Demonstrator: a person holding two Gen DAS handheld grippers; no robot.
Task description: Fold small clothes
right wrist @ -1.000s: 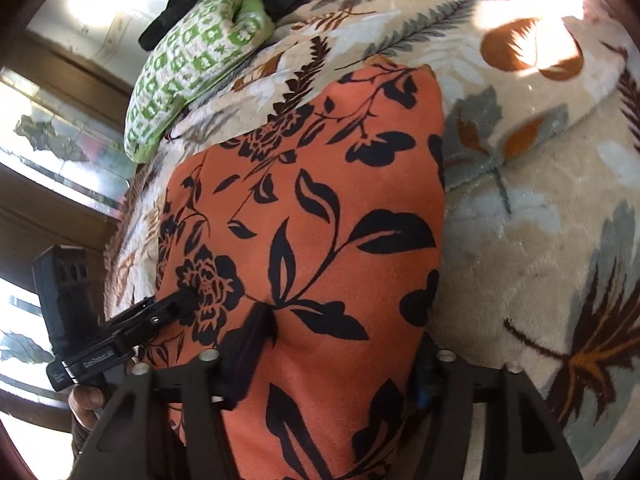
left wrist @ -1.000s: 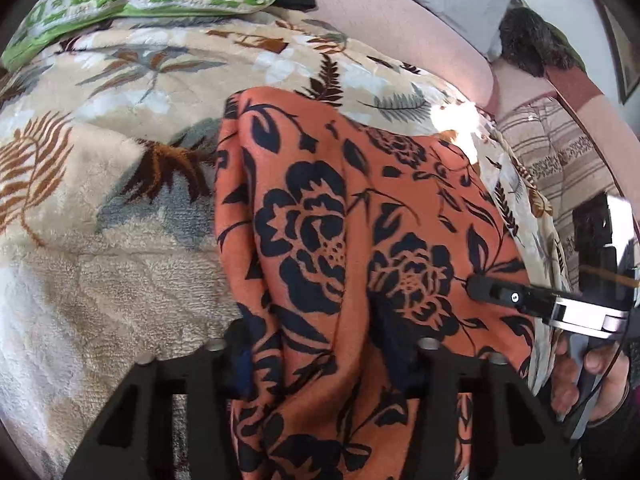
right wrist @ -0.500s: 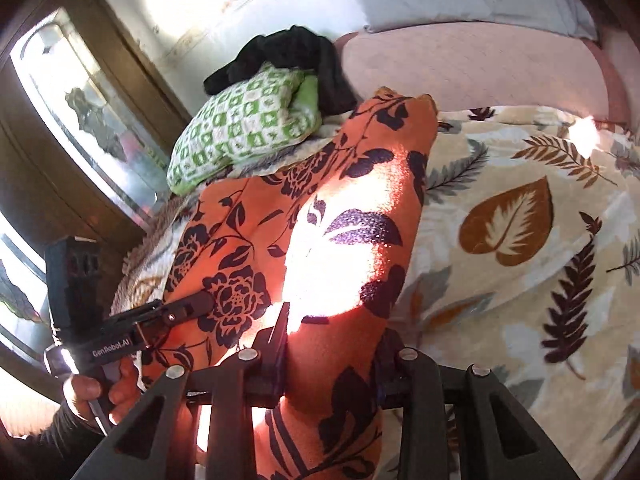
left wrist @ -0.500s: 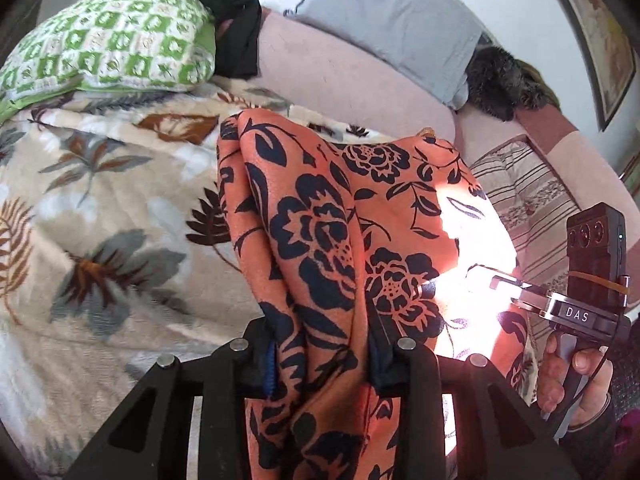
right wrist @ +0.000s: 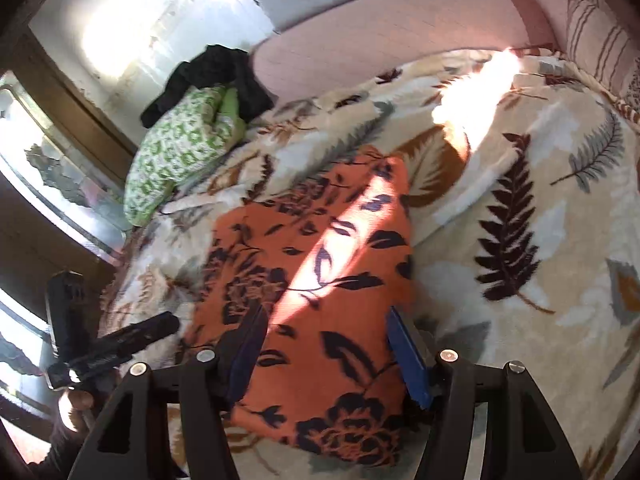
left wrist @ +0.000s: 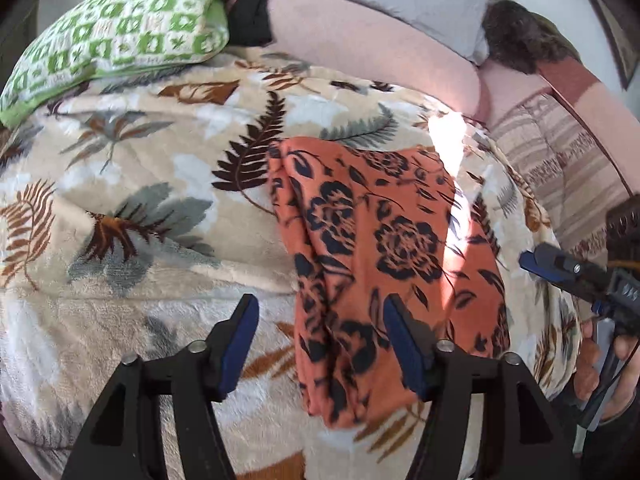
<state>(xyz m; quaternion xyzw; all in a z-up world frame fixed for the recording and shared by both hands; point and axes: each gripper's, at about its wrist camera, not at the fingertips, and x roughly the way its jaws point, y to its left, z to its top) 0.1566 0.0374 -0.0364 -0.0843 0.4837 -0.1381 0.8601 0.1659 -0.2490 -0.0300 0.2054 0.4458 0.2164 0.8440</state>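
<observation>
Garment: the orange floral cloth (left wrist: 384, 248) lies folded on the leaf-print blanket (left wrist: 132, 208) on the bed, a long strip running from 12 o'clock towards 6 o'clock in the left wrist view, with a ridge of folds along its left edge and a band of sunlight across it.
Left tool: the left tool (left wrist: 320, 340) has its jaws spread wide apart, nothing between them clamped; its left finger is over the blanket, its right finger over the cloth's near end.
Right tool: the right tool (right wrist: 326, 354) is likewise spread apart, its two blue-padded fingers flanking the near part of the cloth (right wrist: 316, 280) without pinching it.
Each tool in the other's view: the right one shows at 3 o'clock of the left wrist view, the left one at 8 o'clock of the right wrist view.
Surroundings: a green patterned pillow (left wrist: 116, 36) at 11 o'clock, a black garment (right wrist: 216, 76) on top of it, a pink headboard (left wrist: 368, 44) at 12 o'clock.
</observation>
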